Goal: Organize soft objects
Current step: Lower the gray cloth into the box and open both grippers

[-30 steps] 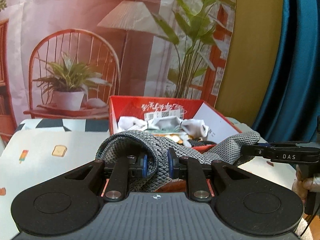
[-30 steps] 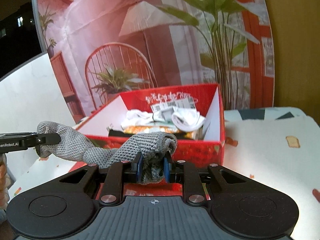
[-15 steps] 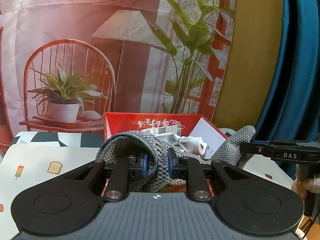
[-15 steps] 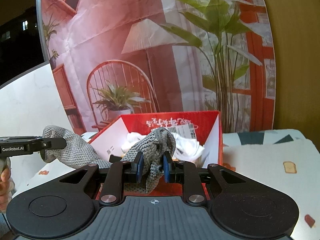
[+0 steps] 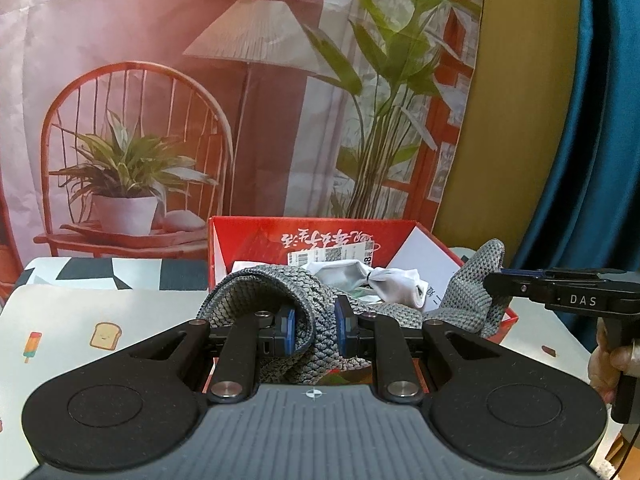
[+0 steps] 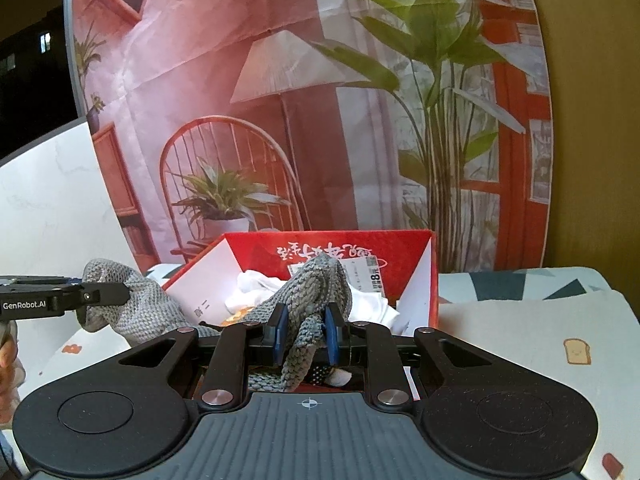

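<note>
We've got the grey sock point(image 5: 316, 312) stretched sideways just above the red box point(image 5: 248, 240), left gripper point(image 5: 314, 330) and right gripper point(image 6: 304, 336) each clamped on an end.

Over the past second both claws, the left claw point(image 5: 314, 330) and the right claw point(image 6: 303, 335), have lifted the grey sock point(image 5: 280, 292) higher in front of the red box point(image 5: 260, 240), its right end point(image 6: 320, 276) now bunched into a peak.
</note>
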Demonstrator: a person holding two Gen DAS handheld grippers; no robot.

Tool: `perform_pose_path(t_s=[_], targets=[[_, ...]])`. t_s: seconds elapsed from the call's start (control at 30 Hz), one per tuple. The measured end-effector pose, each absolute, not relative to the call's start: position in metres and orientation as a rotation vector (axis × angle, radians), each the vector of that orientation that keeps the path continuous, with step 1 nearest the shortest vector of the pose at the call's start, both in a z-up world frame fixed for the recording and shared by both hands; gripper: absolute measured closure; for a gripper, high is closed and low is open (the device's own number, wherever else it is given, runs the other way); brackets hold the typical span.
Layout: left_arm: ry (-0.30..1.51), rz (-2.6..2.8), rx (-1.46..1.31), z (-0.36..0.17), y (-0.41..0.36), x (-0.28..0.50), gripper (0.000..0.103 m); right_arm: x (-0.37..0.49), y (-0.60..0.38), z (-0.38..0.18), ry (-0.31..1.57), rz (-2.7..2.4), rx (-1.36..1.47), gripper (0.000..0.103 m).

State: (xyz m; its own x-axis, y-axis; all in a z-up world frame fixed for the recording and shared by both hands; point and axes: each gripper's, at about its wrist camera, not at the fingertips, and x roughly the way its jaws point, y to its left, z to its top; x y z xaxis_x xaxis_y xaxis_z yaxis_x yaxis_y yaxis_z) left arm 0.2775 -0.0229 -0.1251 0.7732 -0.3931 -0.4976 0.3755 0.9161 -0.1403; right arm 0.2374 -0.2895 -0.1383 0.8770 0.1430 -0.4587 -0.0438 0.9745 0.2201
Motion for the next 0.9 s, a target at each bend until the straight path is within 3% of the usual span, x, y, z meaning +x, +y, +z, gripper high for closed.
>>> perform_pose_path(t_s=[0.53,0.77,0.9], targets=[[0.580,-0.409,-0.043,-0.130,-0.027,0.308,0.083,0.265,-0.295,-0.146,0.531,0.074,0.192,0.087],[0.563,-0.385,-0.025,-0.126,-0.031,0.330,0.083,0.286,-0.298,-0.144,0.520,0.054,0.190,0.096],[0.586,-0.389,0.006,-0.130,-0.040,0.345,0.083,0.301,-0.294,-0.145,0.526,0.053,0.166,0.096]])
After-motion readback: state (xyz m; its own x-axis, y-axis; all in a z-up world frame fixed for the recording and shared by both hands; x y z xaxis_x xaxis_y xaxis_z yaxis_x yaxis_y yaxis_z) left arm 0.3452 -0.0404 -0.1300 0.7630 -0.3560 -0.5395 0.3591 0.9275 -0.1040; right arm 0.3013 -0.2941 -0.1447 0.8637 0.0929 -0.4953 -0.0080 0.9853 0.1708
